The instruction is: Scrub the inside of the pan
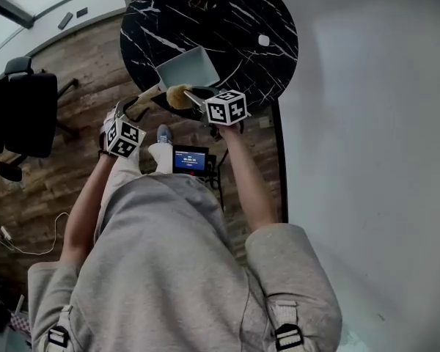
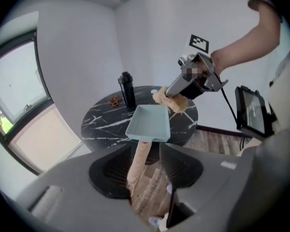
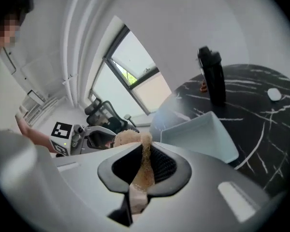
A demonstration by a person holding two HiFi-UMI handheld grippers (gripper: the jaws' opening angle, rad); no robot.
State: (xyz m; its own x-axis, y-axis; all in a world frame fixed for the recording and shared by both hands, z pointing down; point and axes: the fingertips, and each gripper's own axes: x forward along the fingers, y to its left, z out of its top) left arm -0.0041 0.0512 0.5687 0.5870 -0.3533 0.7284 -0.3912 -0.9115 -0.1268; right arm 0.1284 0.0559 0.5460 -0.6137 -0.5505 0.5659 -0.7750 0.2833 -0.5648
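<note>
left gripper (image 2: 152,153): jaws wide, pan handle (image 2: 137,167) between, clear of right jaw | right gripper (image 3: 144,147): pinched on sponge (image 3: 145,166) | pan (image 3: 200,134) ahead-right of it

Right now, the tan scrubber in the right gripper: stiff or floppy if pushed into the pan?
Probably soft: the tan scrubber is squeezed thin in the right gripper and bulges past its jaws. Likely light, since that pinch alone carries it. Its coarse fibrous look suggests drag, not slip.
</note>
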